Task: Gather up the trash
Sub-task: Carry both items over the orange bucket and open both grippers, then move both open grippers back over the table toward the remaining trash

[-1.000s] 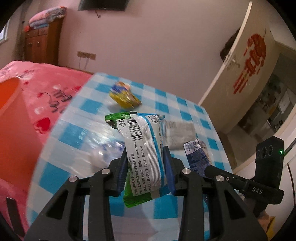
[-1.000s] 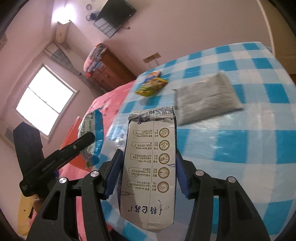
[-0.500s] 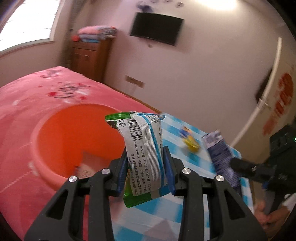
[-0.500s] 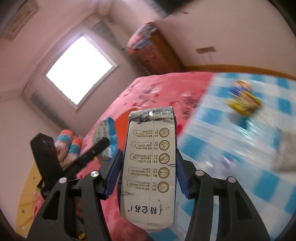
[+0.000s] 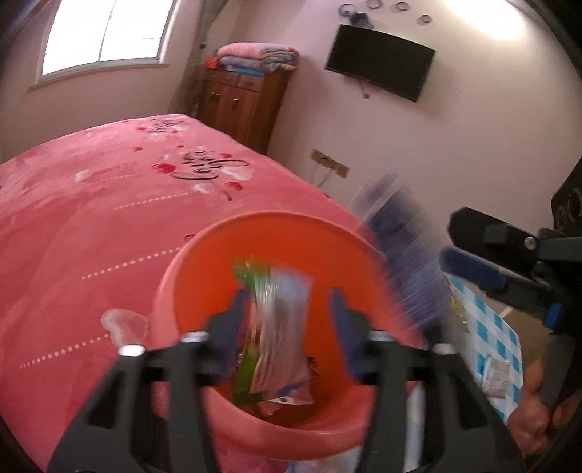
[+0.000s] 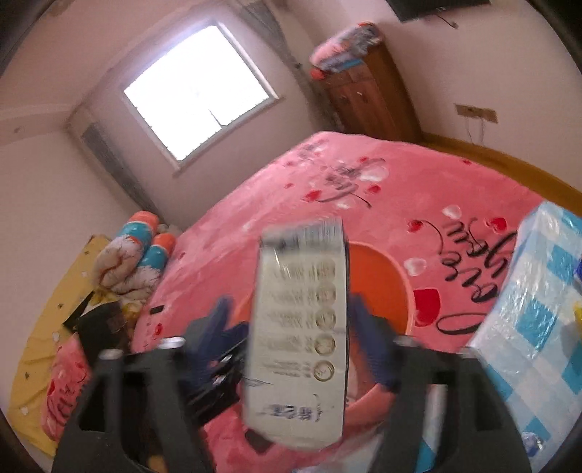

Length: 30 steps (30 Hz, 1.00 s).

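Green-and-white plastic snack wrapper [image 5: 276, 327] blurred, upright over round orange plastic basin [image 5: 225, 247] on pink bedspread, white printed packet [image 6: 300, 320] blurred, upright above it

A pink bedspread [image 5: 109, 225] with red hearts and black script covers the bed. Behind it a wooden cabinet [image 5: 240, 105] stands against the wall with folded blankets [image 5: 254, 54] on top, beside a bright window [image 5: 105, 32] and a wall-mounted TV [image 5: 380, 62]. Rolled quilts [image 6: 131, 258] lie on a yellow sheet [image 6: 40, 349] by the bed.
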Each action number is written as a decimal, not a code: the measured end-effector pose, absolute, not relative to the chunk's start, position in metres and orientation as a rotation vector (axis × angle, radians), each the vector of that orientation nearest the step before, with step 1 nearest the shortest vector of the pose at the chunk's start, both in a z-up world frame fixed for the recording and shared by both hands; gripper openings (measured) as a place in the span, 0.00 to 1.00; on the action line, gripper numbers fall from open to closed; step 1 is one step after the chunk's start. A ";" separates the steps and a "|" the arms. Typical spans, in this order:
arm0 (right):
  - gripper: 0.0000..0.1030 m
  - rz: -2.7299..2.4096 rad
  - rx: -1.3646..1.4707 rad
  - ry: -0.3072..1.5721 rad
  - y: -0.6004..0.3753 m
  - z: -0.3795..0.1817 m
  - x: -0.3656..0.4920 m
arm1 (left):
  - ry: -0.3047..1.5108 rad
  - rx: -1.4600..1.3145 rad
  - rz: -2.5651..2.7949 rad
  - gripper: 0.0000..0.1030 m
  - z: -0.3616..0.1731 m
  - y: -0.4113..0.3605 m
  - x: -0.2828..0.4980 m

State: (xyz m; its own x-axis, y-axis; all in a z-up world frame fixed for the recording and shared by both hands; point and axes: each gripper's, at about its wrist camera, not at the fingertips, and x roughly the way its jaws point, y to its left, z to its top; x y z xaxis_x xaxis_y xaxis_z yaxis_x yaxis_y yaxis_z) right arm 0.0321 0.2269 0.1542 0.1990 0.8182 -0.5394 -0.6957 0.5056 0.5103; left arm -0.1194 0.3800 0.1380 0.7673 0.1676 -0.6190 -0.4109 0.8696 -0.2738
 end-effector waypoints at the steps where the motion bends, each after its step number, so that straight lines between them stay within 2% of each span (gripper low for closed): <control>1: 0.86 1.050 0.186 0.877 0.227 0.150 0.036 | 0.619 -0.408 0.343 0.74 0.137 0.382 -0.122; 3: 0.86 1.043 0.253 0.897 0.215 0.138 0.041 | 0.612 -0.391 0.353 0.75 0.137 0.381 -0.125; 5: 0.86 1.001 0.274 0.892 0.201 0.132 0.042 | 0.613 -0.392 0.353 0.82 0.136 0.382 -0.128; 14: 0.91 0.778 0.279 0.756 0.107 0.120 0.024 | 0.574 -0.301 0.365 0.93 0.150 0.349 -0.135; 30: 0.94 0.587 0.165 0.611 0.024 0.103 -0.021 | 0.599 -0.202 0.277 0.96 0.154 0.269 -0.130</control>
State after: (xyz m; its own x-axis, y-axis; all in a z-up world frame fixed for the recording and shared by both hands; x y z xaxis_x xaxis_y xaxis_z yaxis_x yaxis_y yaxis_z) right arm -0.0215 0.0244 0.1030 0.6628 0.5644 -0.4921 -0.4696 0.8252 0.3139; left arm -0.1304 0.2694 0.1535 0.7905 0.1975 -0.5798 -0.3139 0.9435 -0.1065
